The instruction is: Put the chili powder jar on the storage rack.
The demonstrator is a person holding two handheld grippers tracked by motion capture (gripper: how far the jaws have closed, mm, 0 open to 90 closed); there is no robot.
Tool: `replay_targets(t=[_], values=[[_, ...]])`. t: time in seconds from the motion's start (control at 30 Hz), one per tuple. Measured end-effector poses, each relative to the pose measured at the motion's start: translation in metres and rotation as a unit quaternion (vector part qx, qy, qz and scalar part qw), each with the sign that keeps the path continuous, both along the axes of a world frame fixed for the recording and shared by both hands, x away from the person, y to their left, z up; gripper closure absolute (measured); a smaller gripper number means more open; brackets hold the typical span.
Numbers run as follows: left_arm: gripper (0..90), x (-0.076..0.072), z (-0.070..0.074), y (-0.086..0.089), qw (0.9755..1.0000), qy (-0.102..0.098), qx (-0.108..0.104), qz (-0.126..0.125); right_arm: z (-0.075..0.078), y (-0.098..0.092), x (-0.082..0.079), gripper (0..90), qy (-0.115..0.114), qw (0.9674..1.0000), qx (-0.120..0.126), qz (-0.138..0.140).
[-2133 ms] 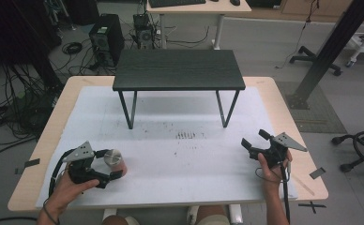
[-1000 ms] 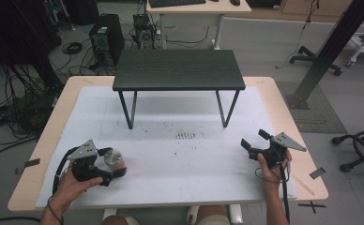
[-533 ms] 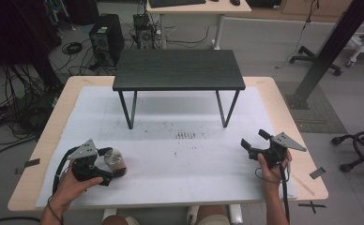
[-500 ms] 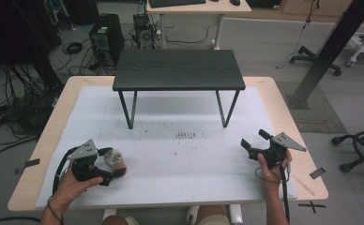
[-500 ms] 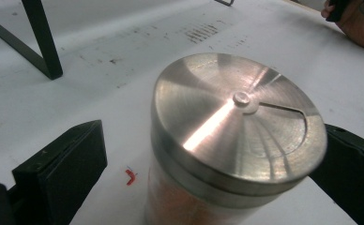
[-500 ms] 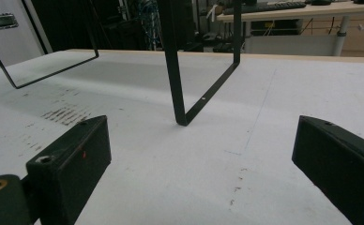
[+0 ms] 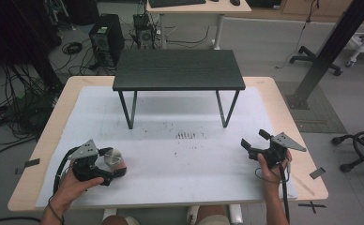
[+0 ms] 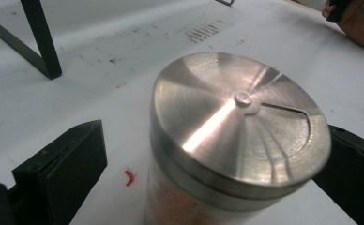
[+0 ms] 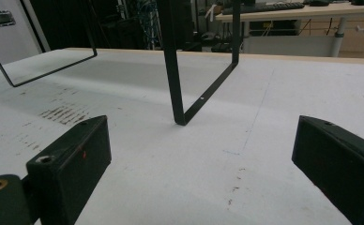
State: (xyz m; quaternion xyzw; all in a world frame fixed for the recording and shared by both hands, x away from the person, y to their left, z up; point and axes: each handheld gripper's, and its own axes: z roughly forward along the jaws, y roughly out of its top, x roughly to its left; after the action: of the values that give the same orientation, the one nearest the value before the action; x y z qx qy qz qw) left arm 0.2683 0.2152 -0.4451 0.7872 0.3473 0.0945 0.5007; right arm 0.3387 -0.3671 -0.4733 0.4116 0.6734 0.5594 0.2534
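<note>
Left gripper (image 7: 116,165) seemingly grips one jar (image 8: 227,154); right gripper (image 7: 251,143) gapes.

You are at a wooden table (image 7: 283,105) with a pale rim showing along its left, right and far edges. A white sheet (image 7: 185,154) covers most of the top and carries dark smudges near its middle, with a tiny red mark (image 8: 130,176) by the jar. On the sheet, toward the far side, stands a low black stand (image 7: 178,70) on thin legs (image 9: 173,65). A jar (image 7: 113,159) with a metal lid (image 8: 236,136) stands on the sheet at the near left.
</note>
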Motion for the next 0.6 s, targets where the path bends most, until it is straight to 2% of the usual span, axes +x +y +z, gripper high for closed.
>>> replay_targets(t=[0.6], values=[[1.0,0.0011,-0.0004,0.0001,1.0,0.0,0.003,-0.001,0.0001,0.0003,0.0001,4.9,-0.001,1.0,-0.002,0.0]])
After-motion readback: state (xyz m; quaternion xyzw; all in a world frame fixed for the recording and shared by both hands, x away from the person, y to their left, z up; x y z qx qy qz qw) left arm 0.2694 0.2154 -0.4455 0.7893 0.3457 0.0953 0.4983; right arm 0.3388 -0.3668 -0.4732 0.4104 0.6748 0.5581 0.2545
